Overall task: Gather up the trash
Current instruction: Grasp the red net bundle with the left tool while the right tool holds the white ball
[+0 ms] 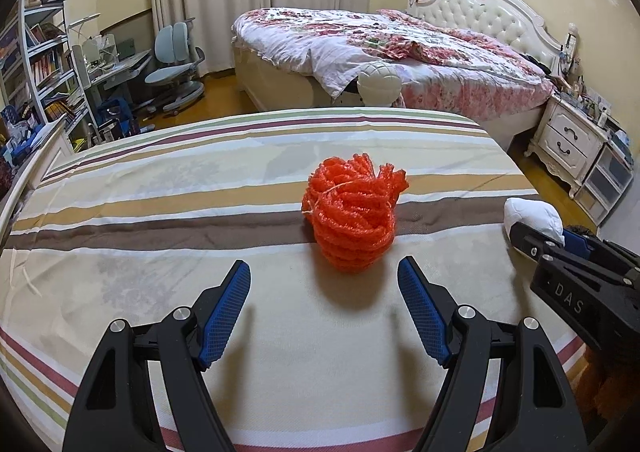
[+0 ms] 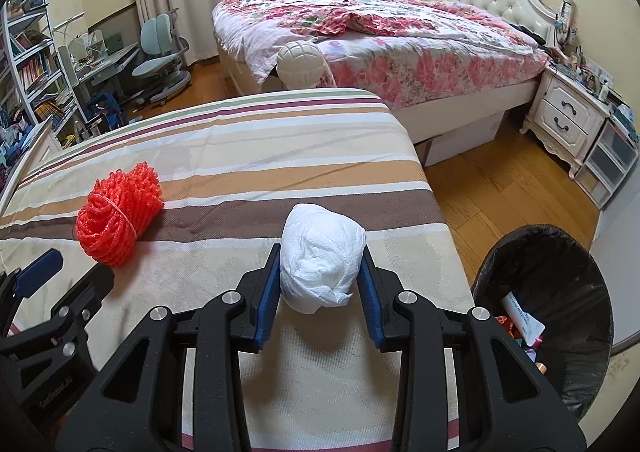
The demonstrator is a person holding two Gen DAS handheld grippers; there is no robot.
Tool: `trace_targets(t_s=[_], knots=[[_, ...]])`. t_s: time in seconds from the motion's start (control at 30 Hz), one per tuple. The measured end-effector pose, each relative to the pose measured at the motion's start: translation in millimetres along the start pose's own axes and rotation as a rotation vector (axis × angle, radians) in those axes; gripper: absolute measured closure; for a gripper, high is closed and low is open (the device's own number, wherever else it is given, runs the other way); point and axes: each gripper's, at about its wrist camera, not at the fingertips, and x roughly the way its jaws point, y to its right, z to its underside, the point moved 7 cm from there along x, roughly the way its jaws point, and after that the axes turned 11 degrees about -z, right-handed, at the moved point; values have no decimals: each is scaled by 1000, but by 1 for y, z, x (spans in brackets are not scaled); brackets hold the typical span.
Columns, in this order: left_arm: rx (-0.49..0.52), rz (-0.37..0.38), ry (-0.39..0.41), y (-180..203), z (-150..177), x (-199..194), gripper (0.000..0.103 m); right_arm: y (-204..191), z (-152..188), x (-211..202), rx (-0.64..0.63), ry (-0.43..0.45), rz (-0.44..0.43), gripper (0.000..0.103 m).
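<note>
An orange mesh net bundle (image 1: 352,212) lies on the striped bedsheet (image 1: 160,212). My left gripper (image 1: 324,264) is open just short of it, the net's near end level with the fingertips and untouched. A crumpled white paper wad (image 2: 322,264) sits between the blue pads of my right gripper (image 2: 320,252), which is shut on it near the sheet's right edge. In the left wrist view the right gripper (image 1: 532,238) and the wad (image 1: 532,218) appear at far right. In the right wrist view the net (image 2: 118,212) and left gripper (image 2: 68,276) are at left.
A bin lined with a black bag (image 2: 560,252), with litter inside, stands on the wooden floor right of the striped bed. Beyond are a floral bed (image 2: 380,32), a white nightstand (image 2: 568,120), a desk with chair (image 2: 160,52) and bookshelves (image 1: 40,64).
</note>
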Motion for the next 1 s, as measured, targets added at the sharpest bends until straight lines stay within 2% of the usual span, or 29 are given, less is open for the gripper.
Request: trace_targets(t_s=[0.43,0.5,0.57,1.0], knots=[[-10,-1,-9,10,-19,19,29,1,1,2,-12,-2,-4,68],[-2,4,-3,11,-19,18,39,1,1,3,-15,-1,-2,68],[17,12,-8,14,-18,18,53,0,2,4,-18,0,-2,68],[56,41,26,28,-9,-8,57,2,4,-20,-13,39,-5,68]])
